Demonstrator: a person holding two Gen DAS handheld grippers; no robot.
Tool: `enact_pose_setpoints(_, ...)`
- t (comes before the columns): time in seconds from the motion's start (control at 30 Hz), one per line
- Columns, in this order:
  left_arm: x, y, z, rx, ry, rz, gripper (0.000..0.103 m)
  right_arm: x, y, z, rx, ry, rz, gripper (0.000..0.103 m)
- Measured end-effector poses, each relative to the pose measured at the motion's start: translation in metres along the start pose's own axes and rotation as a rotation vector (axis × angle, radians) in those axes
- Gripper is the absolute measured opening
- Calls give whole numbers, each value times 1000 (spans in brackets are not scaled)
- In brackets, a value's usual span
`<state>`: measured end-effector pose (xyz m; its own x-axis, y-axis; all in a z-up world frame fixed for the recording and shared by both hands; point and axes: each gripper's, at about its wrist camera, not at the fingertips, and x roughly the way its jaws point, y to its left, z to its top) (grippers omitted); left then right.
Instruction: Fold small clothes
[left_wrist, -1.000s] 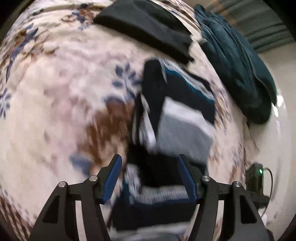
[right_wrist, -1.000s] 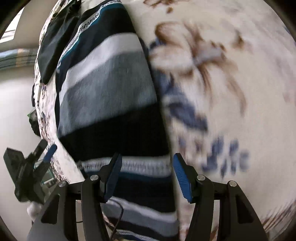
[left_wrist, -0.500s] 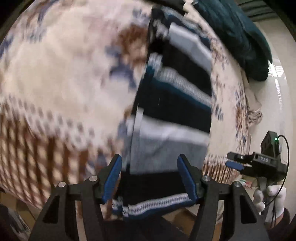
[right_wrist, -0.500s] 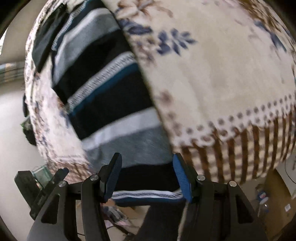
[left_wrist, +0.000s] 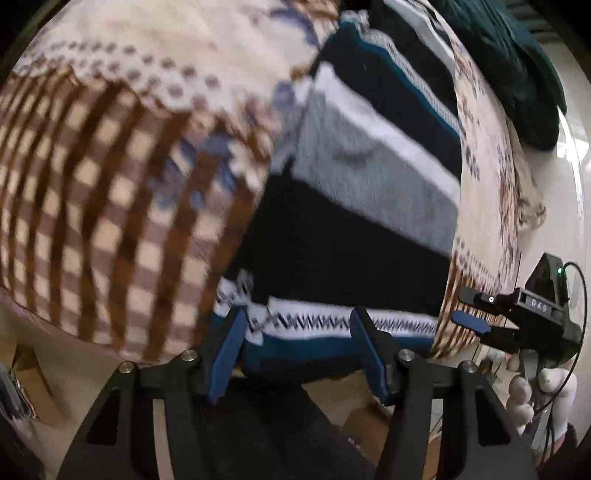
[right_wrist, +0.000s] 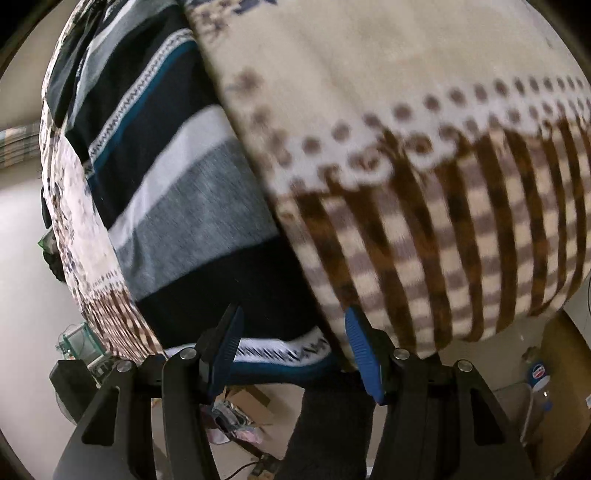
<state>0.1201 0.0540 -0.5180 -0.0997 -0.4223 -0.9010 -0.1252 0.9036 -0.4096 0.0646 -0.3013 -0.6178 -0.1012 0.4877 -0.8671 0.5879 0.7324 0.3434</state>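
Note:
A striped garment (left_wrist: 362, 206) in navy, grey, white and teal lies lengthwise on the bed, its patterned hem hanging over the near edge. It also shows in the right wrist view (right_wrist: 177, 192). My left gripper (left_wrist: 297, 347) is open, its jaws standing on either side of the hem's left part. My right gripper (right_wrist: 291, 350) is open, its jaws astride the hem's right corner. The right gripper also shows from the side in the left wrist view (left_wrist: 517, 317).
A cream blanket (left_wrist: 110, 155) with blue flowers and a brown checked border covers the bed and drapes over its front edge. A dark teal garment (left_wrist: 517, 85) lies at the far right. Cardboard and clutter (right_wrist: 240, 413) lie on the floor below.
Both grippers have pulled back along the garment toward me, from its middle to the hem at the bed's front edge. Both stayed open.

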Motion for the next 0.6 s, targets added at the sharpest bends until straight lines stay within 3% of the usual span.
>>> enact_pose_setpoints(0.07, 14, -2, -3, -6, 19, 0, 19, 8, -5, -7, 1, 7, -7, 60)
enact_pose_setpoints(0.17, 14, -5, -7, -3, -29, 43, 5, 16, -15, -13, 14, 23, -11, 60)
enact_pose_setpoints(0.4, -36, -29, -24, 62, -194, 69, 5, 33, -25, -26, 13, 44, 16, 60)
enact_pose_setpoints(0.6, -49, -14, -21, 55, -232, 82, 5, 53, -15, -33, 22, 49, 77, 60)
